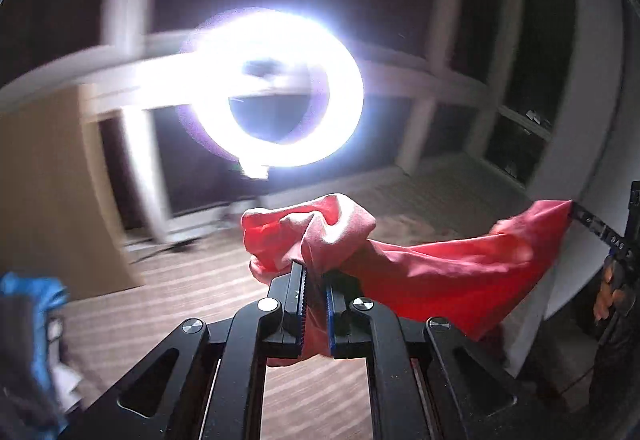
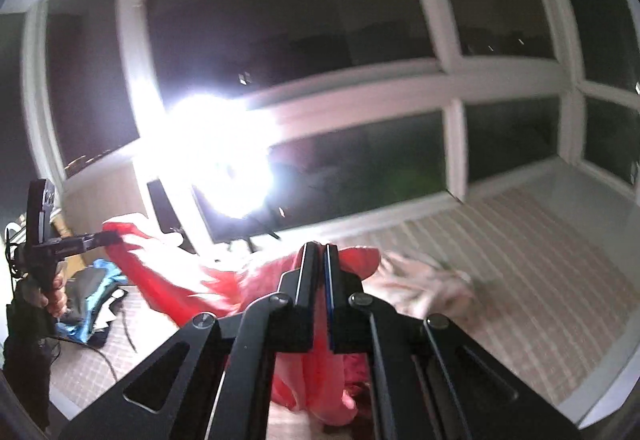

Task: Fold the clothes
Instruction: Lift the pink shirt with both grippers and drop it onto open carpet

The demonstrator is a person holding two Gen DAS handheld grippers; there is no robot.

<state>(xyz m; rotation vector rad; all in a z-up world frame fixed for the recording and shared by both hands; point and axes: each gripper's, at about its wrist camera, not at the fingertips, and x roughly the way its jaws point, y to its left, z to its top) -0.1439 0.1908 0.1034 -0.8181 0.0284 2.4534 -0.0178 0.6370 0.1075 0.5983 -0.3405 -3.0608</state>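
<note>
A red garment (image 1: pixel 440 272) hangs stretched in the air between my two grippers. My left gripper (image 1: pixel 314 272) is shut on one bunched end of it; cloth bulges above the fingertips. In the left wrist view my right gripper (image 1: pixel 576 215) pinches the other end at the far right. In the right wrist view my right gripper (image 2: pixel 320 252) is shut on the red garment (image 2: pixel 316 372), which hangs below the fingers. My left gripper (image 2: pixel 112 236) shows there at the left, holding the far end.
A striped bed or mat (image 2: pixel 520 260) lies below, with a pale crumpled cloth (image 2: pixel 424 280) on it. A pile of blue and dark clothes (image 2: pixel 92 288) lies at the left. A bright ring light (image 1: pixel 276 87) glares in front of dark windows (image 2: pixel 360 159).
</note>
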